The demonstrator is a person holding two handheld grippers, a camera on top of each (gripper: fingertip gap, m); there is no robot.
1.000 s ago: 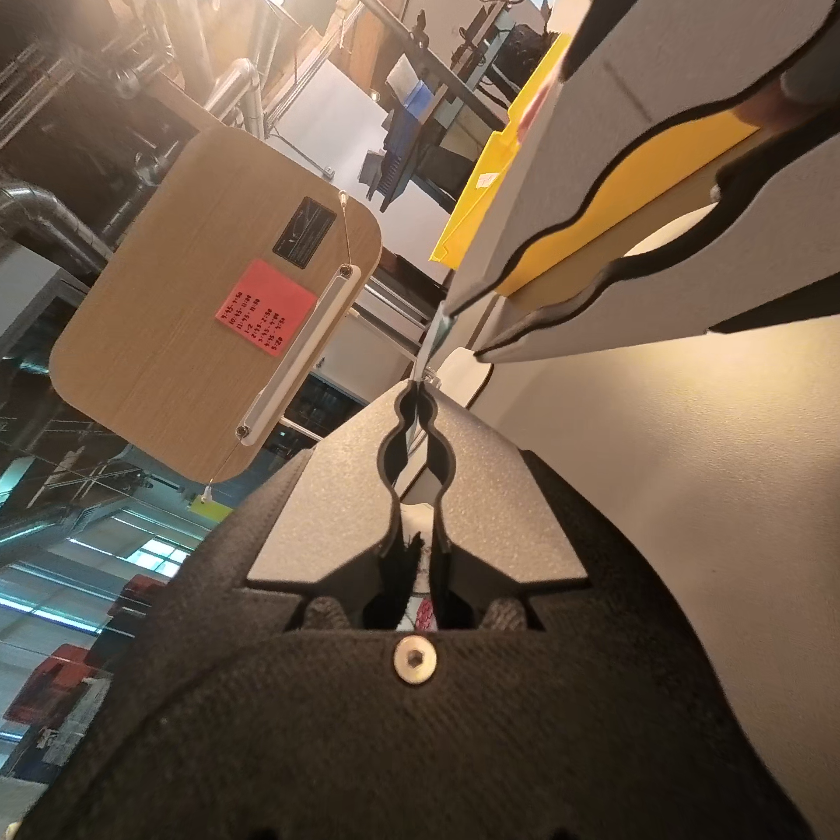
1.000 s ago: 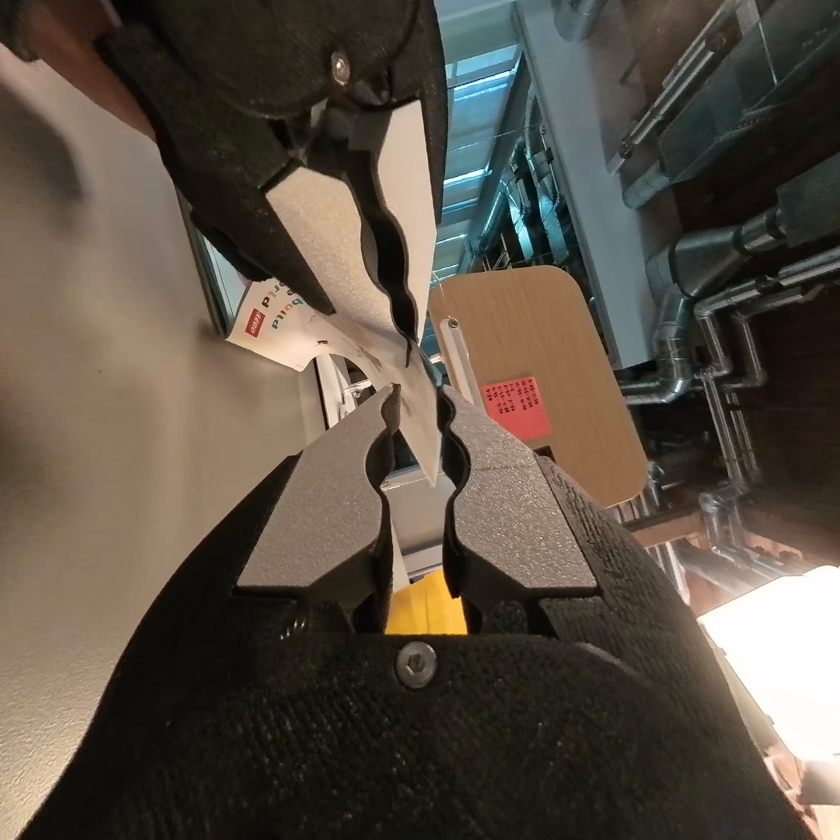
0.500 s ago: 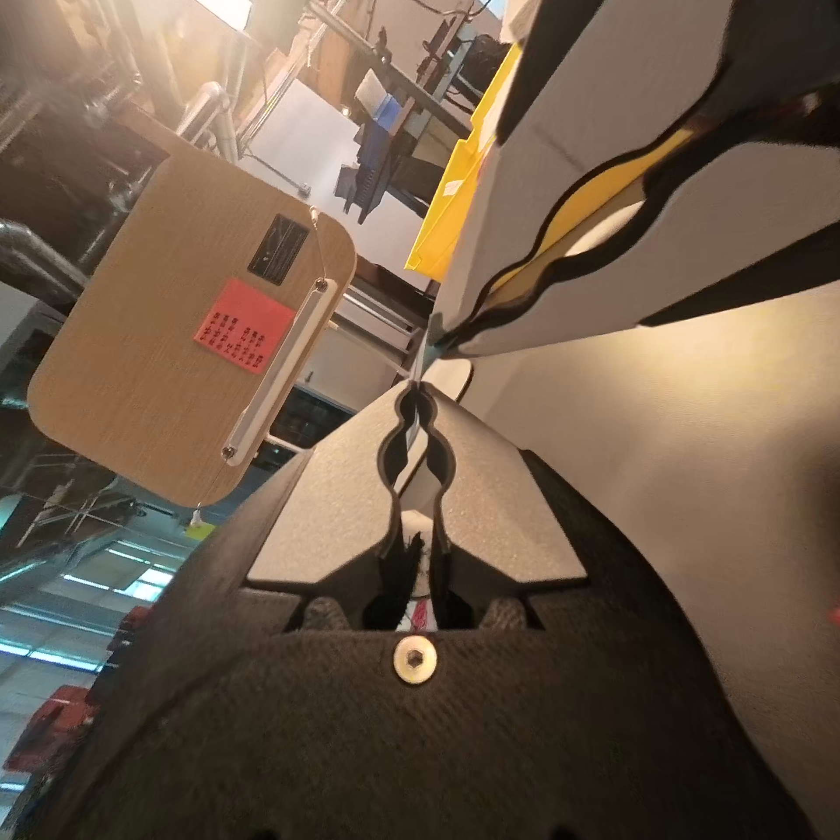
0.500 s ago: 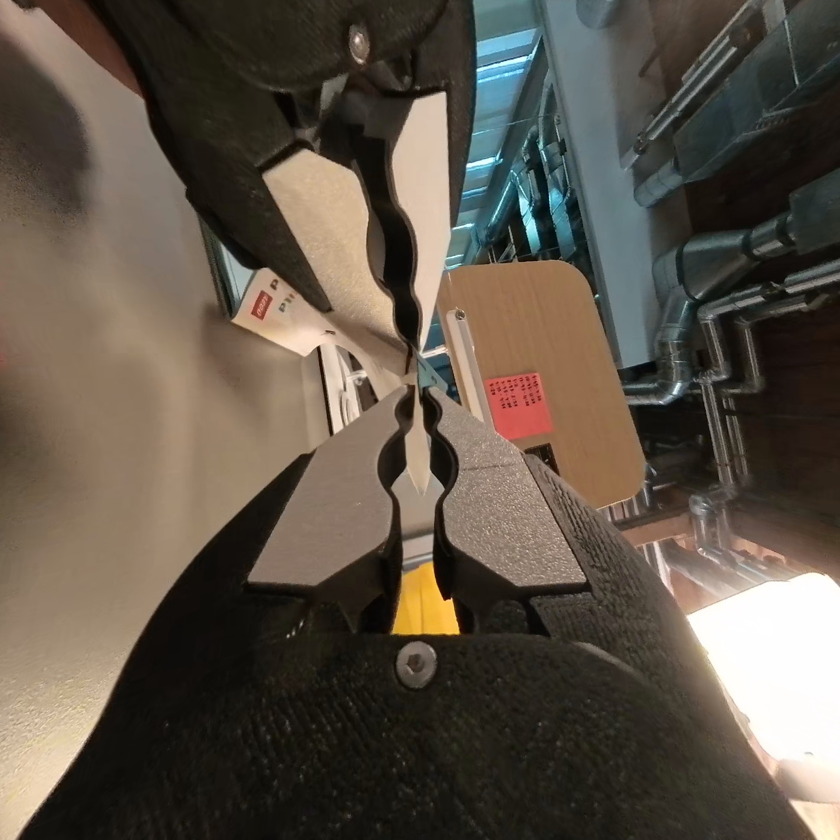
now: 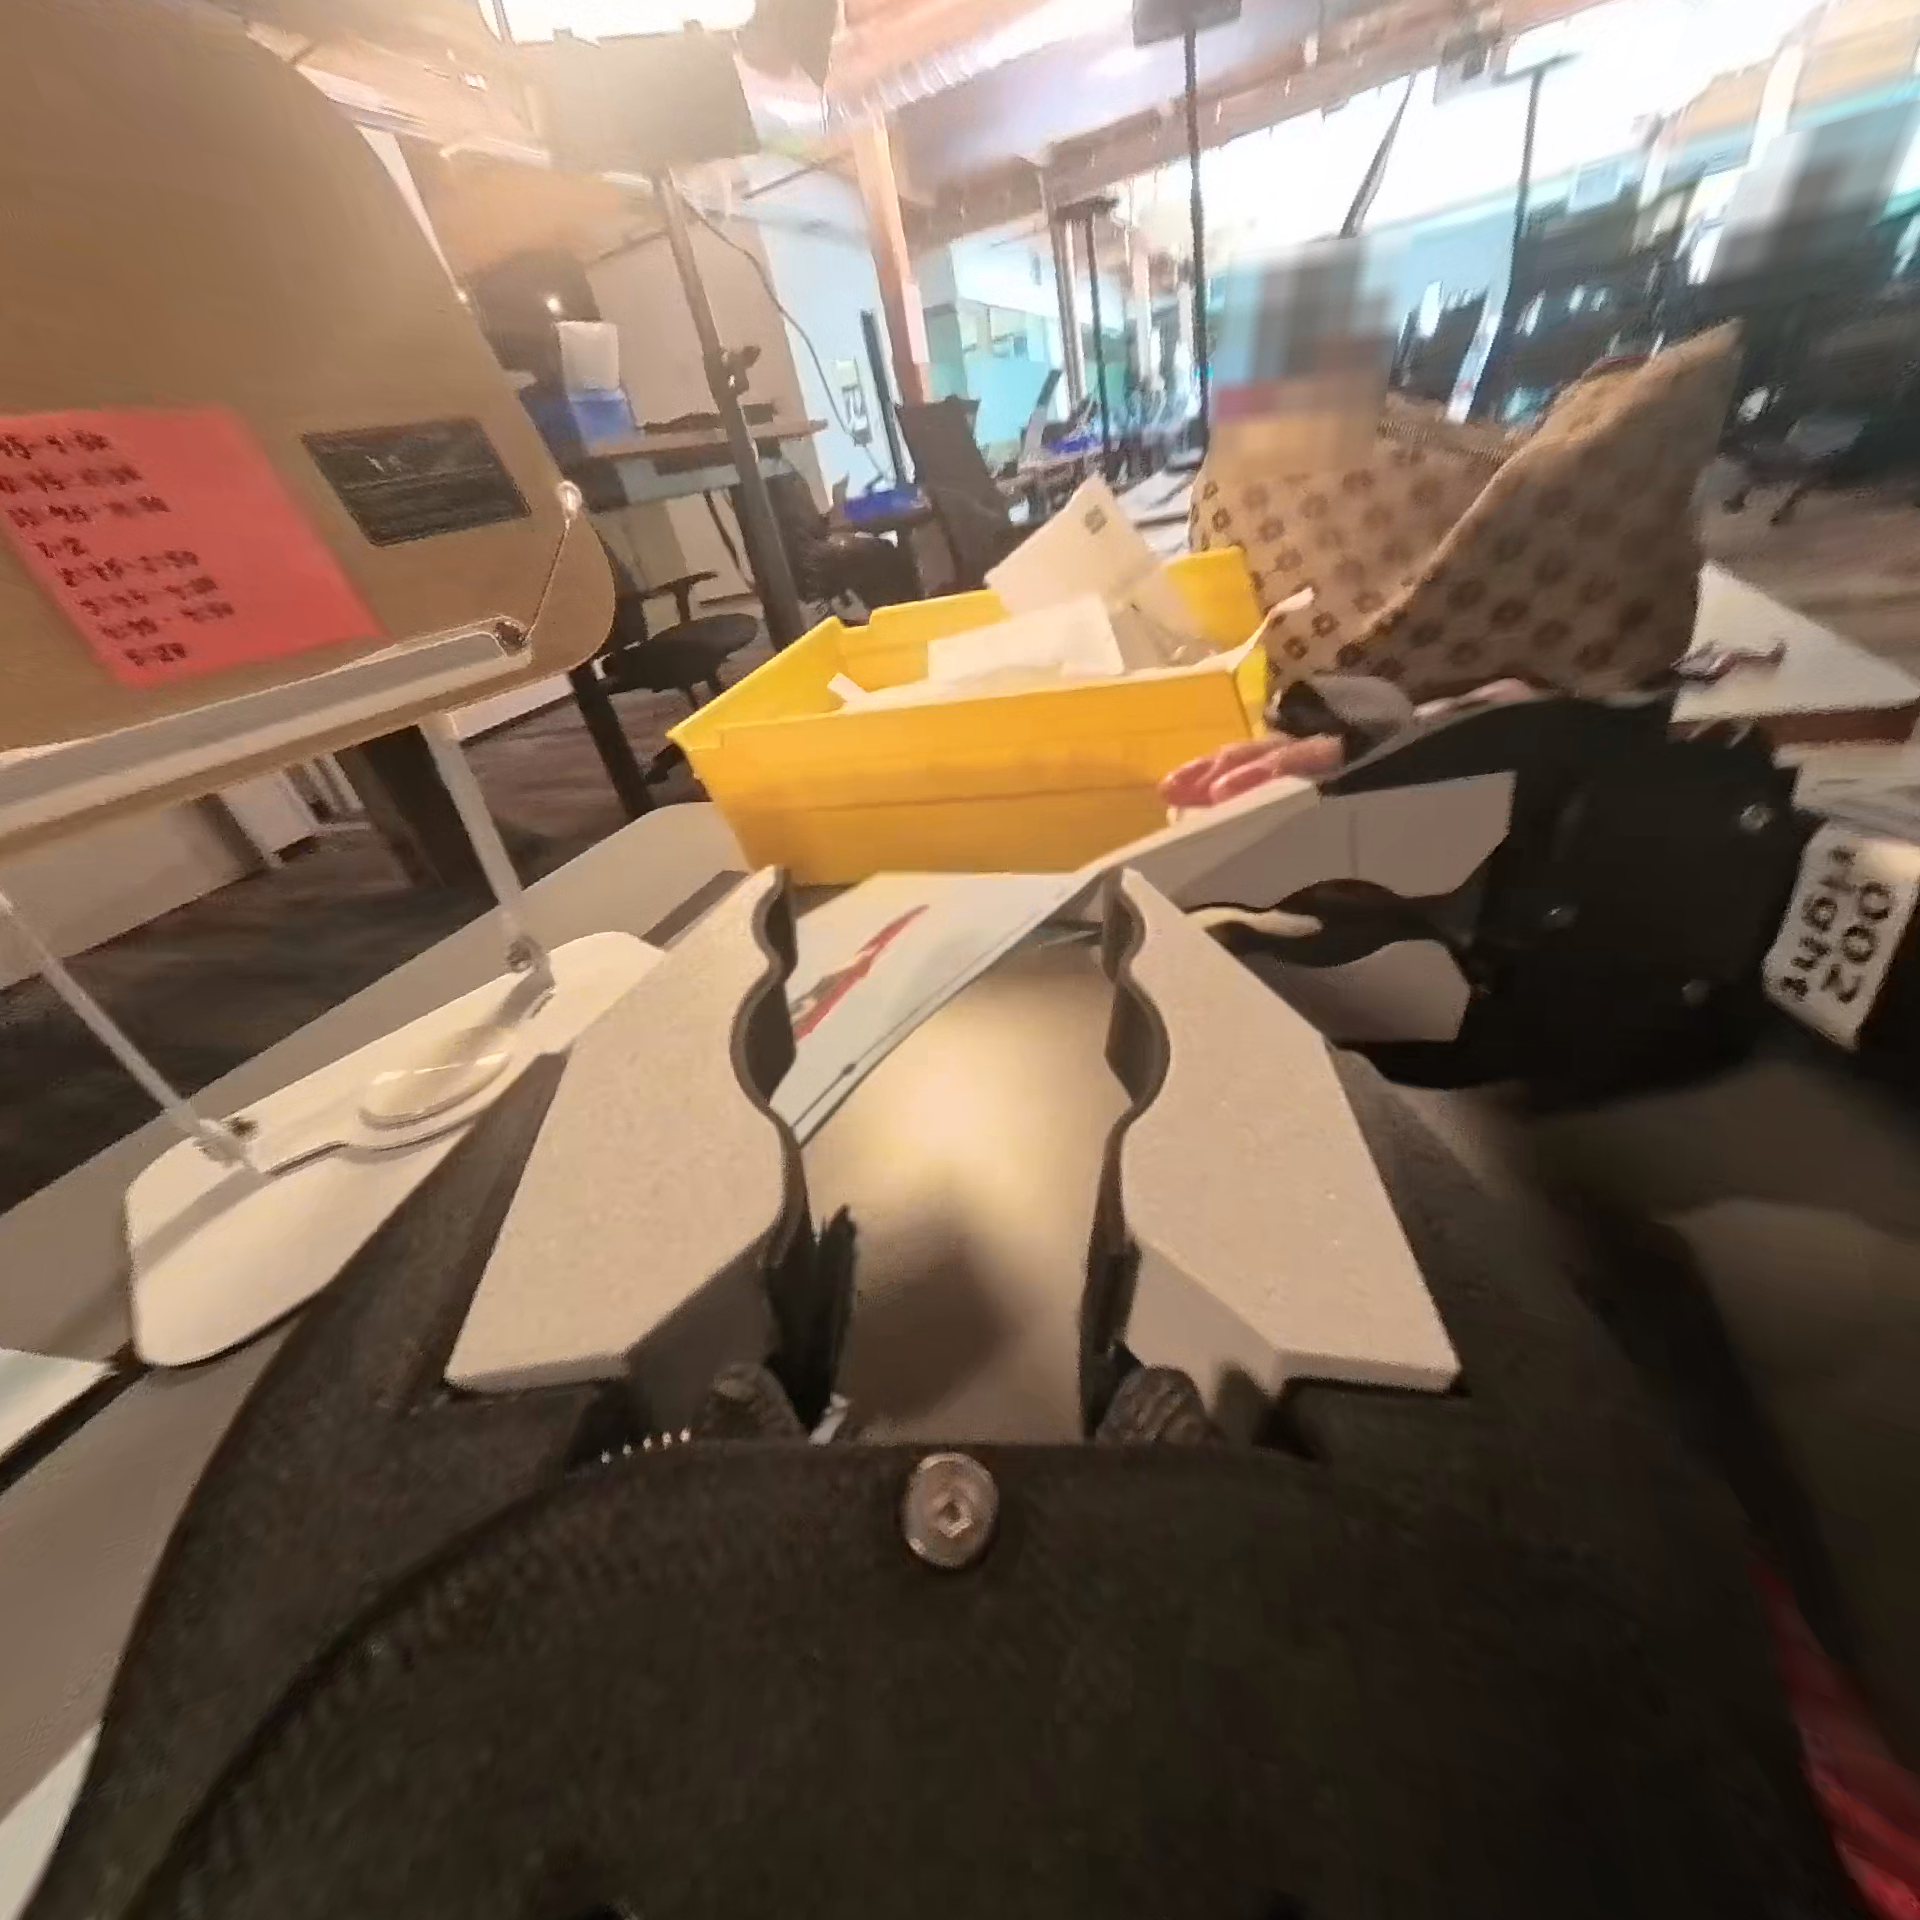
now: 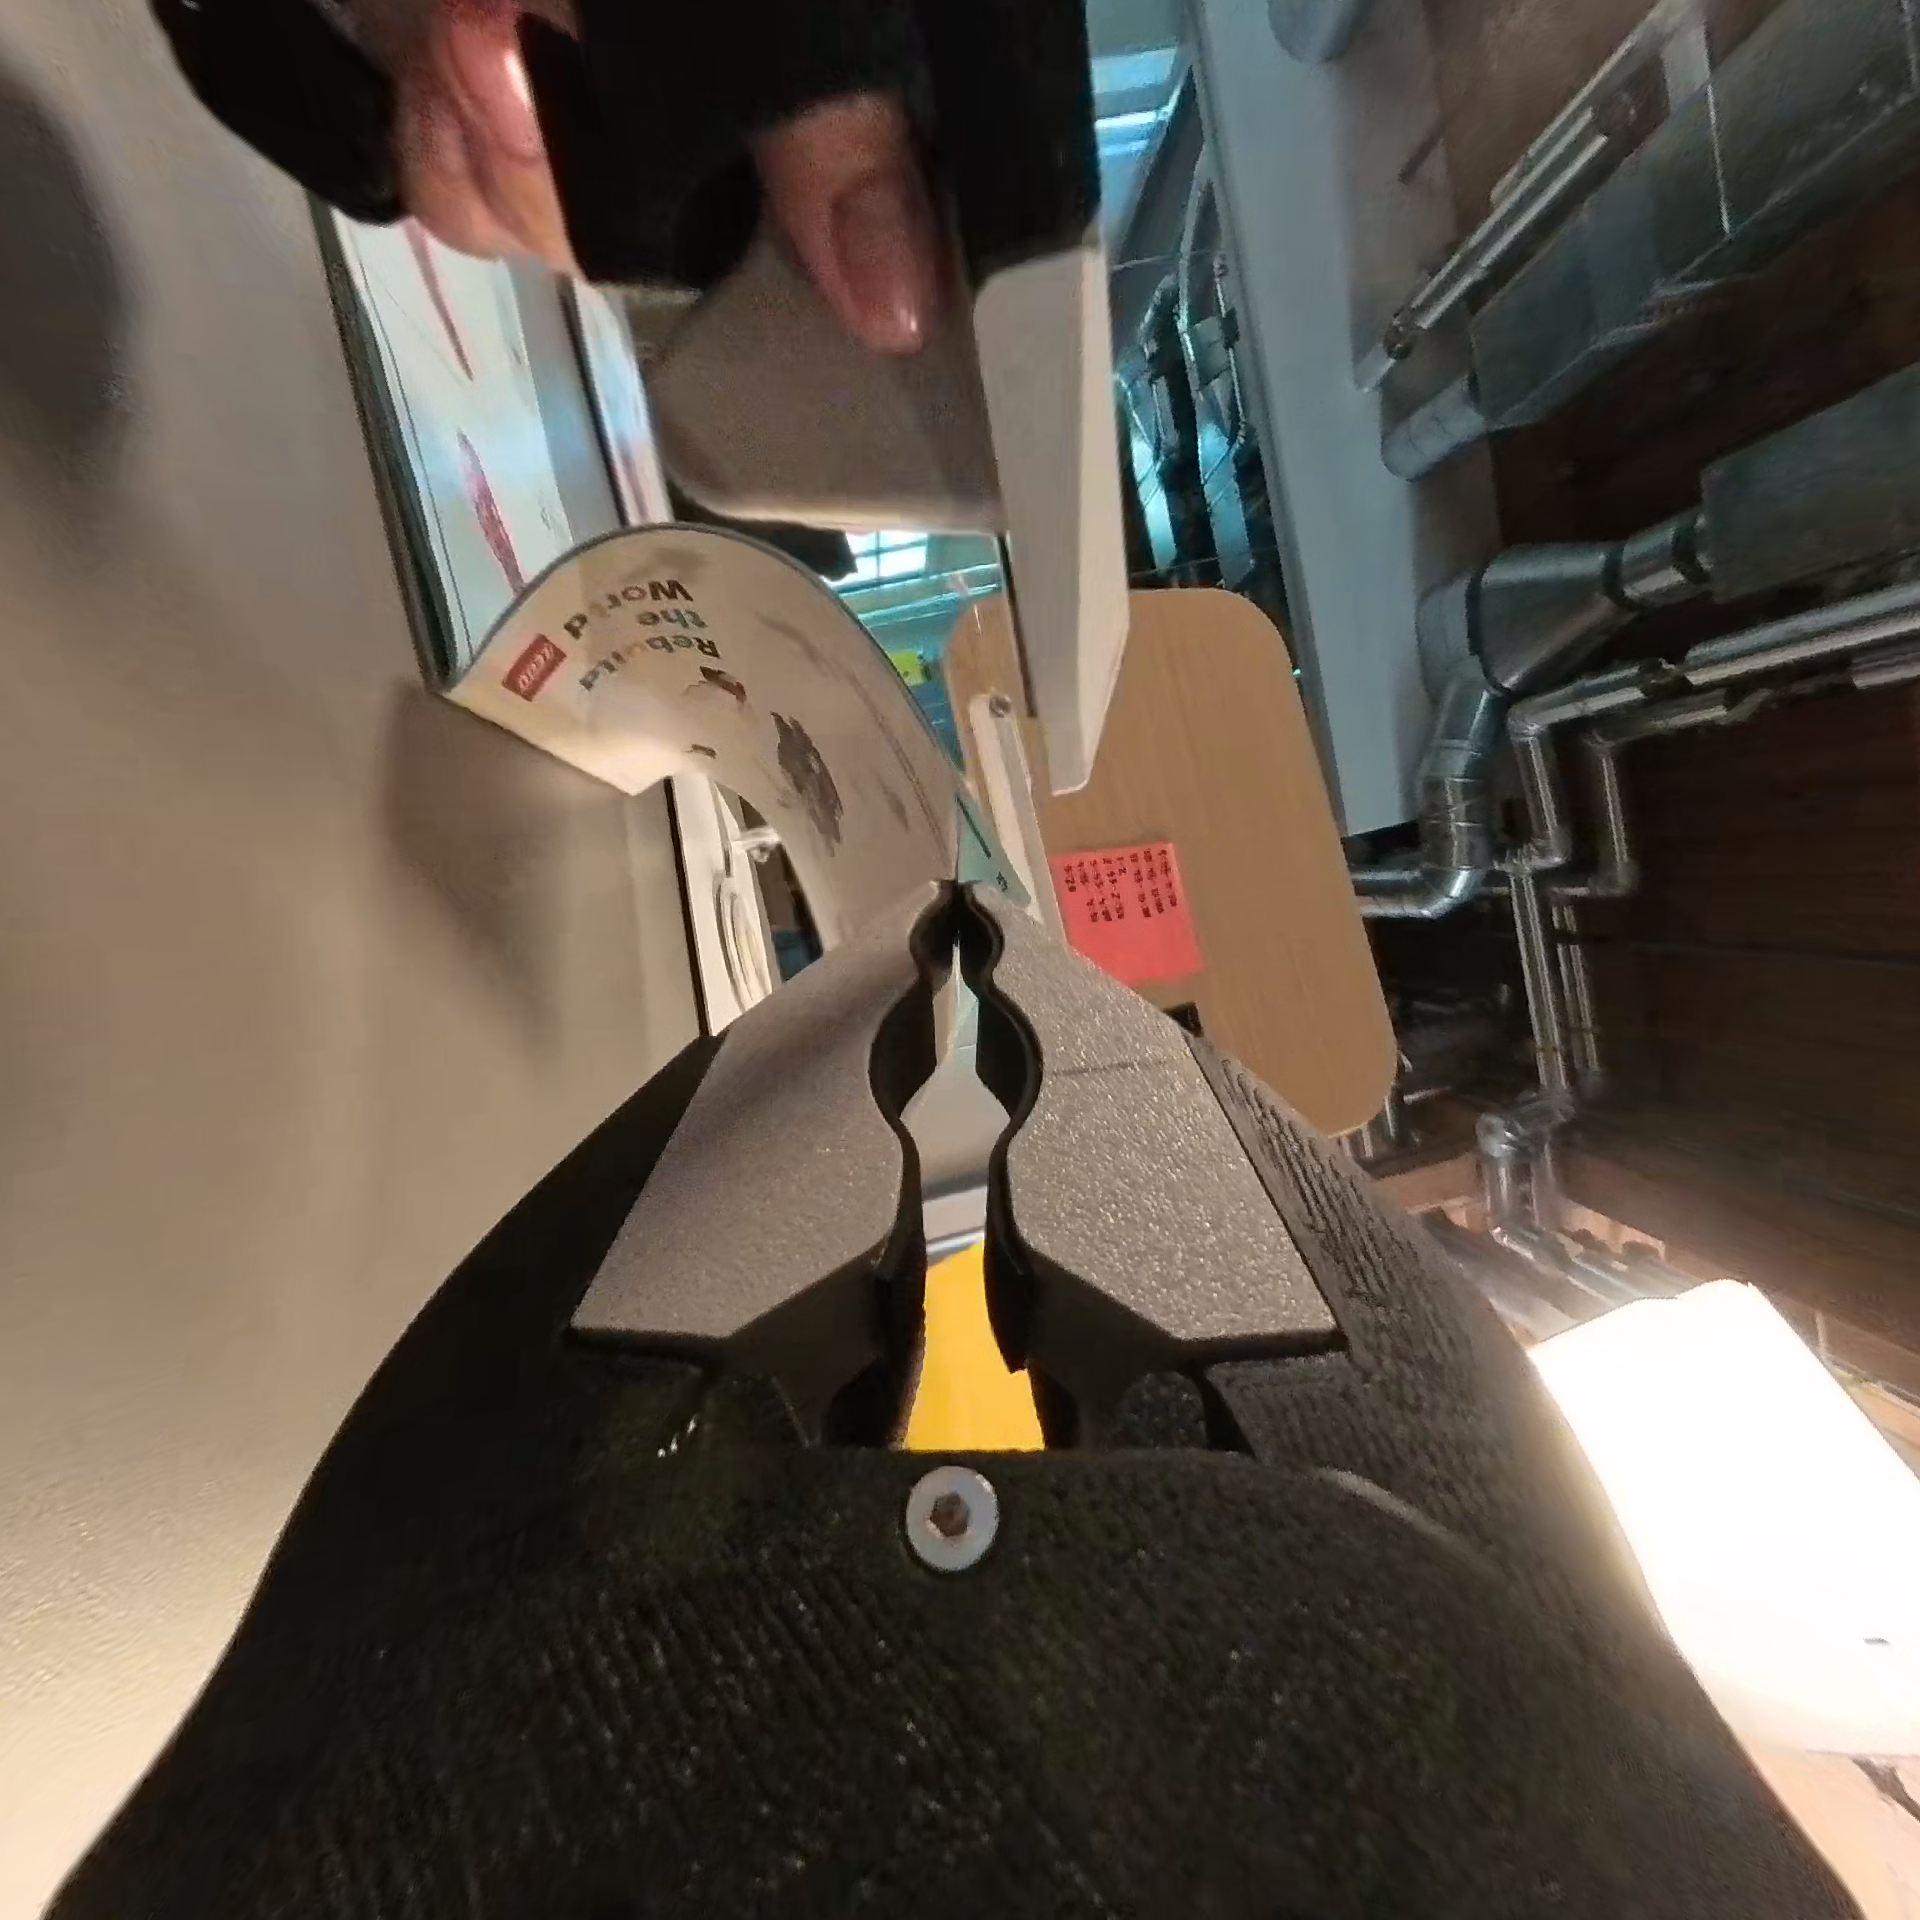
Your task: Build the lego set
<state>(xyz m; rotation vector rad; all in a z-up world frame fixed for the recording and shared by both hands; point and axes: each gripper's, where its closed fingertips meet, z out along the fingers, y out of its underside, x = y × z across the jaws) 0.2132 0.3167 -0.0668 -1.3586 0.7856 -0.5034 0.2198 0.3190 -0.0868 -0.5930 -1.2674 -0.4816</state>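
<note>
The booklet page (image 6: 790, 727) is pinched at its edge between my right fingers (image 6: 831, 1049), which meet on it at the tips in the middle of the right wrist frame; from there the page curves up and left to where the rest of the booklet lies on the grey tabletop (image 6: 208, 1039). A second ago these fingers stood a little apart around that same edge, and half a second ago they had closed on it.

My left gripper (image 5: 945, 914) has changed most. Half a second ago its fingers were pressed together on the page; now they stand wide apart, and the page (image 5: 914, 966) only passes across the gap between them, low in the middle of the left wrist frame. Whether it brushes the left finger (image 5: 644, 1122) I cannot tell. The left view has also swung round: before, it looked up at the ceiling; now it looks level along the tabletop (image 5: 966, 1122).

At the right of that frame my right gripper (image 5: 1288, 914) shows side-on, with a hand (image 5: 1247, 769) on it. Behind it sits a yellow bin (image 5: 966, 769) with white papers inside. At upper left stands the wooden board (image 5: 208, 312) with a red note (image 5: 177, 540), on its clear stand (image 5: 416, 1081). In the right view, the left gripper (image 6: 1018, 582) hangs open at the top of the frame.
</note>
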